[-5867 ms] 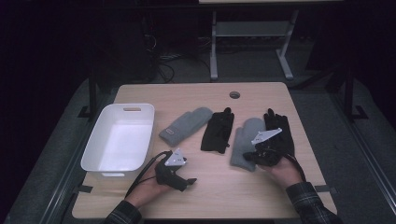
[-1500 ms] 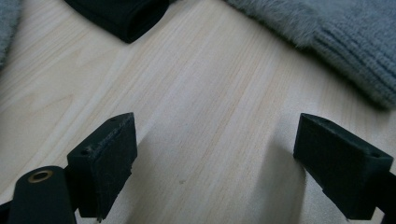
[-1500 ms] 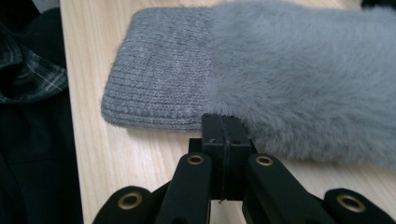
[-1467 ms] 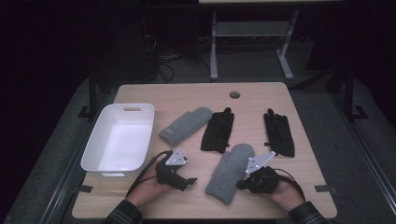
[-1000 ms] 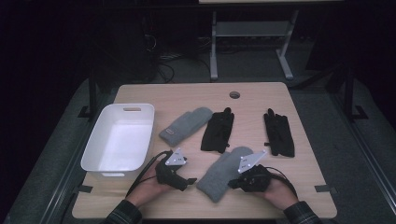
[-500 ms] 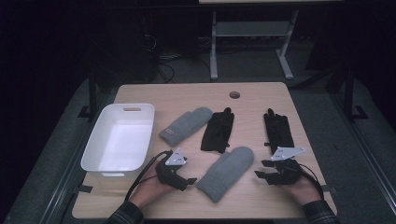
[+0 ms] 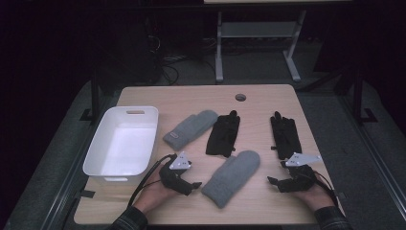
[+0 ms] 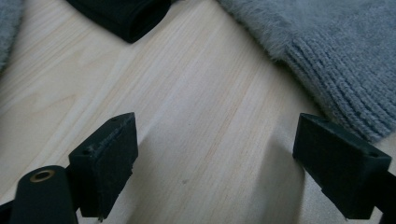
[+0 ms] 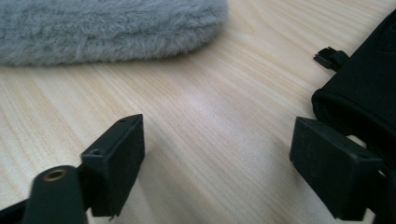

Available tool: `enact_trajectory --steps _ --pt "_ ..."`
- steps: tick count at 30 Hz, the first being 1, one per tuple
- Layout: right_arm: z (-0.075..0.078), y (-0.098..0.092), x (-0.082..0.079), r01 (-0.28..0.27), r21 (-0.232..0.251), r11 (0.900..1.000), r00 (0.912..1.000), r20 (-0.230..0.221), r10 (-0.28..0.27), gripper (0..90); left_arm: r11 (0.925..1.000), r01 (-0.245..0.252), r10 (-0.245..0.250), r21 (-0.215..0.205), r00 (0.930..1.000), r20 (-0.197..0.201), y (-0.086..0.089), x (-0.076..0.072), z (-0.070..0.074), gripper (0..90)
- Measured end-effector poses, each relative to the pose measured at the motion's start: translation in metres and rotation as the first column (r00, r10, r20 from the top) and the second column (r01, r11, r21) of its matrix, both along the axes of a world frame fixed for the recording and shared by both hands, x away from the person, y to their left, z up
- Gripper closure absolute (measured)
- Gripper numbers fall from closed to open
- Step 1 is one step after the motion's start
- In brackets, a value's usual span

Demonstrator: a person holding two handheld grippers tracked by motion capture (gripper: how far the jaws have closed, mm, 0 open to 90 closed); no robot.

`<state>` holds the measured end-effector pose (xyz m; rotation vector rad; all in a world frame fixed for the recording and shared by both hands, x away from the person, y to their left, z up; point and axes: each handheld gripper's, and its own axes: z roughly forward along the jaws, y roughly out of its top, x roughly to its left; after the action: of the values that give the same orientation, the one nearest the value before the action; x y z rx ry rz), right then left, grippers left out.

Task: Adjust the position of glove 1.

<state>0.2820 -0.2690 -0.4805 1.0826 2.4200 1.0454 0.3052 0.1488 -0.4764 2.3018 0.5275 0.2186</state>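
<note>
Both claws wide, grey mitten loose between them

Nearest, the left claw [image 7: 193,186] and right claw [image 7: 274,182] gape over bare table [image 7: 268,206]; the right has just been opening, nothing in it. The mitten [image 7: 231,177] lies flat between them. Beyond: black gloves [image 7: 223,134], a second mitten [image 7: 190,128], white bin [image 7: 101,143].
</note>
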Motion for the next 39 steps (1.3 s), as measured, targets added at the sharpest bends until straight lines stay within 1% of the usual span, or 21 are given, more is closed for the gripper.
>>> enact_trajectory --steps 1,3,6,7,8,10,13,15,18,19,21,25,27,29,30,33,34,36,38,39 --pt "-0.001 -0.001 0.000 0.000 0.006 1.000 1.0000 0.006 -0.001 15.4 0.9998 -0.014 0.014 0.015 0.9999 -0.009 -0.001 0.000 0.002 14.0" --pt "-0.002 -0.001 0.001 -0.003 0.009 1.000 1.0000 0.004 0.003 14.7 0.9989 -0.035 0.036 0.031 0.9992 -0.018 -0.002 0.001 0.004 14.5" --pt "-0.002 -0.001 0.001 -0.003 0.010 1.000 1.0000 0.003 0.003 14.6 0.9973 -0.051 0.053 0.054 0.9976 -0.044 -0.005 0.004 0.007 16.0" --pt "-0.002 -0.001 0.001 -0.003 0.010 1.000 1.0000 0.003 0.003 14.6 0.9971 -0.059 0.062 0.048 0.9962 -0.062 -0.006 0.005 0.009 16.6" --pt "-0.002 -0.001 0.001 -0.004 0.010 1.000 1.0000 0.003 0.003 14.6 0.9971 -0.061 0.063 0.045 0.9961 -0.062 -0.006 0.006 0.010 20.2" --pt "-0.002 -0.001 0.001 -0.004 0.010 1.000 1.0000 0.003 0.004 14.6 0.9957 -0.086 0.088 0.034 0.9941 -0.063 -0.009 0.008 0.014 21.9" --pt "-0.002 -0.001 0.001 -0.004 0.010 1.000 1.0000 0.003 0.004 14.5 0.9922 -0.115 0.118 0.048 0.9915 -0.055 -0.010 0.013 0.020 24.3" --pt "-0.002 -0.001 0.001 -0.002 0.010 1.000 1.0000 0.002 0.002 14.5 0.9895 -0.137 0.140 0.044 0.9890 -0.049 -0.011 0.017 0.025 24.8" --pt "-0.002 -0.001 0.000 -0.002 0.010 1.000 1.0000 0.001 0.002 14.5 0.9863 -0.159 0.160 0.046 0.9866 -0.031 -0.012 0.025 0.034 24.8" --pt "-0.002 -0.001 0.000 -0.002 0.010 1.000 1.0000 0.001 0.002 14.5 0.9853 -0.165 0.166 0.044 0.9856 -0.030 -0.012 0.027 0.036 24.8" --pt "-0.002 -0.001 0.000 -0.002 0.010 1.000 1.0000 0.001 0.002 14.5 0.9841 -0.176 0.177 0.024 0.9833 -0.043 -0.013 0.034 0.040 24.8" --pt "-0.002 -0.001 0.000 0.000 0.010 1.000 1.0000 0.001 0.000 14.5 0.9809 -0.194 0.195 0.007 0.9802 -0.037 -0.016 0.047 0.048 24.9" --pt "-0.002 -0.001 0.000 0.000 0.010 1.000 1.0000 0.001 0.000 14.5 0.9789 -0.204 0.204 0.015 0.9787 -0.023 -0.019 0.054 0.053 25.0" --pt "-0.002 -0.001 0.000 0.000 0.010 1.000 1.0000 0.001 0.000 14.5 0.9772 -0.212 0.212 0.002 0.9771 -0.014 -0.021 0.059 0.057 27.6" --pt "-0.002 -0.001 0.000 0.000 0.010 1.000 1.0000 0.001 0.000 14.5 0.9771 -0.213 0.213 0.003 0.9771 -0.011 -0.022 0.062 0.059 28.3" --pt "-0.002 -0.001 0.000 0.000 0.010 1.000 1.0000 0.001 0.000 14.5 0.9721 -0.234 0.234 0.010 0.9722 0.007 -0.024 0.072 0.064 30.8" --pt "-0.002 -0.001 0.000 0.000 0.010 1.000 1.0000 0.001 0.000 14.5 0.9710 -0.239 0.238 0.013 0.9710 0.020 -0.024 0.077 0.065 31.6" --pt "-0.002 -0.001 0.000 0.000 0.010 1.000 1.0000 0.001 0.000 14.5 0.9676 -0.252 0.252 0.010 0.9673 0.030 -0.024 0.084 0.066 34.0" --pt "-0.002 -0.001 0.000 0.000 0.010 1.000 1.0000 0.001 0.000 14.5 0.9624 -0.271 0.271 0.008 0.9620 0.033 -0.023 0.091 0.068 38.5" --pt "-0.002 -0.001 0.000 0.000 0.010 1.000 1.0000 0.001 0.000 14.5 0.9583 -0.286 0.286 0.000 0.9578 0.034 -0.023 0.095 0.068 39.3"
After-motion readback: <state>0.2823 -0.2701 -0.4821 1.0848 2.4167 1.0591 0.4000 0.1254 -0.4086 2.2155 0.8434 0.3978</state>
